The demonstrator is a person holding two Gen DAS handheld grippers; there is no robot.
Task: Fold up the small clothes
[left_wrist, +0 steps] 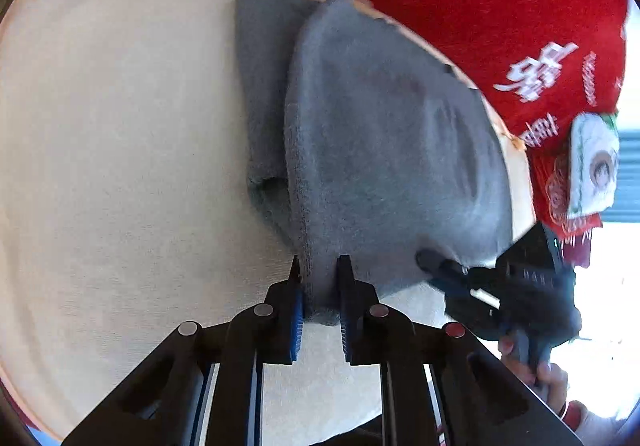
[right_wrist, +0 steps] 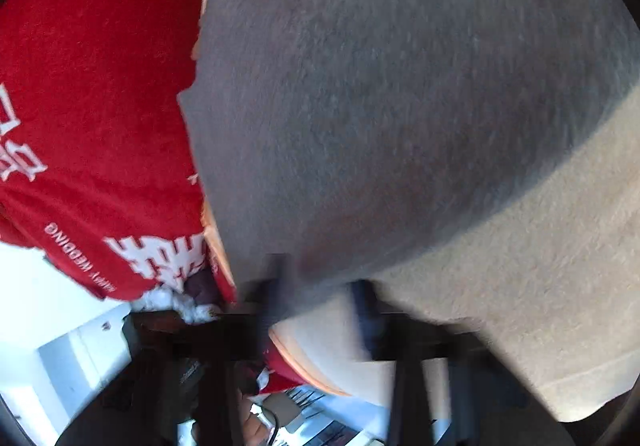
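Observation:
A small grey fleece garment lies partly lifted over a cream cloth surface. My left gripper is shut on the garment's near hem, which bunches between the blue-padded fingers. My right gripper shows at the right of the left wrist view, its tip shut on the garment's right edge. In the right wrist view the grey garment fills most of the frame, and the right gripper is blurred, its fingers closed on the garment's lower edge.
A red cloth with white characters lies behind and to the right of the cream surface, also seen in the right wrist view. A small printed packet sits at the right. The cream surface has an orange-trimmed edge.

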